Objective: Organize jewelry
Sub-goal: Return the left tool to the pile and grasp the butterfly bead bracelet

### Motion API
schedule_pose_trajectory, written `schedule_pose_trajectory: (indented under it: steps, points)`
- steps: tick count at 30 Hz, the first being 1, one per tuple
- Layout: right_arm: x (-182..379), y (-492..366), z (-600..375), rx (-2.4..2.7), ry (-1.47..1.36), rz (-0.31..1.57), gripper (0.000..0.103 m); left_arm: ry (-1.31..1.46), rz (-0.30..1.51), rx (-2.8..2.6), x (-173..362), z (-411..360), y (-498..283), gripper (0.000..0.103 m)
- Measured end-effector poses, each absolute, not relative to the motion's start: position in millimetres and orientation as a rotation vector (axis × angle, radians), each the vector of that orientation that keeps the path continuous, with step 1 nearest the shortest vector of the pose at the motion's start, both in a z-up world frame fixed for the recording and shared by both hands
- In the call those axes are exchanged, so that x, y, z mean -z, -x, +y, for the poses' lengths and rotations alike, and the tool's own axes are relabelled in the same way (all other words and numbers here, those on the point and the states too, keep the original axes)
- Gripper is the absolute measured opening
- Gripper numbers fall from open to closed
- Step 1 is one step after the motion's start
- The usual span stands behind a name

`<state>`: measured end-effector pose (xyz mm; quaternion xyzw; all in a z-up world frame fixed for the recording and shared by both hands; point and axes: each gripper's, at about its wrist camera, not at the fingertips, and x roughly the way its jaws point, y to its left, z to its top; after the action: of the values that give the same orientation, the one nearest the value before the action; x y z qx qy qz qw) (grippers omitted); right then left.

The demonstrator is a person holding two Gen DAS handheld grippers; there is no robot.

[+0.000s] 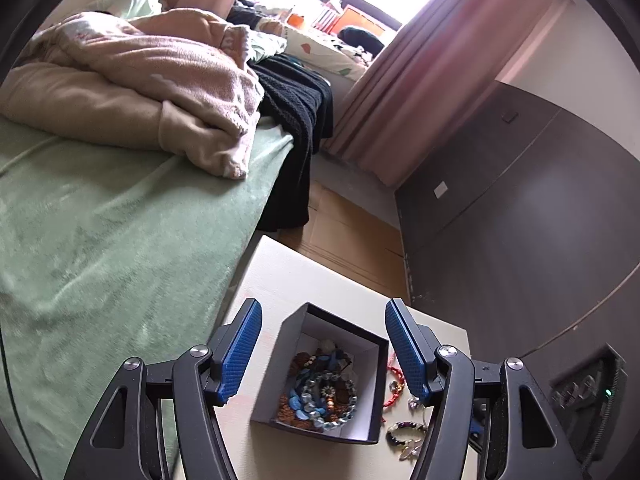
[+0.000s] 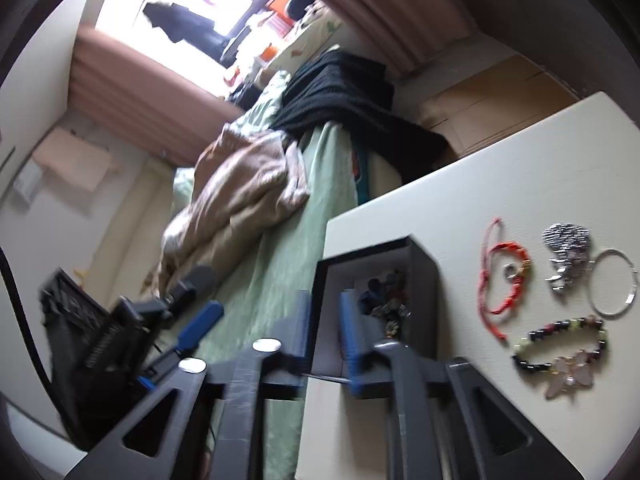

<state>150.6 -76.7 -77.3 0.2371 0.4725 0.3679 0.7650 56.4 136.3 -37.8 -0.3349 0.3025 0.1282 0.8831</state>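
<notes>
A black jewelry box [image 1: 372, 392] with a white inside stands on the white table [image 1: 288, 276] and holds several beaded bracelets [image 1: 324, 392]. My left gripper [image 1: 323, 344] is open, hovering above the box with nothing between its blue pads. My right gripper [image 2: 323, 320] is open by a narrow gap and empty, at the box's [image 2: 424, 304] near left wall. On the table right of the box lie a red cord bracelet [image 2: 504, 276], a silver brooch [image 2: 566, 252], a silver bangle [image 2: 614, 282] and a dark beaded bracelet with a pink flower [image 2: 560, 356].
A bed with a green cover [image 1: 112, 240], a beige blanket [image 1: 140, 80] and a black cloth [image 1: 296, 120] lies left of the table. A dark cabinet [image 1: 520, 220] stands right. Cardboard [image 1: 352, 232] lies on the floor beyond the table.
</notes>
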Motion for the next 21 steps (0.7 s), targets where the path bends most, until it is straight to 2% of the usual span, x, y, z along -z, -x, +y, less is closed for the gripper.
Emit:
schedule_pose_trajectory:
  steps: [2,3,21]
  points:
    - [71.2,-148.1,-96.1,-0.73,-0.541,0.996,0.055,0.704,0.632,-0.266,40.3,126.4,-60.8,0.065]
    - [69.1,-146.3,-104.6,-0.703,-0.552,0.986,0.056,0.707,0.64,-0.247,42.3,118.0,-65.7,0.065]
    - [71.7,-160.0,-239.0,-0.328,-0.624,1.057,0.056,0.537,0.829,-0.05,67.0,8.3,-128.9,0.063]
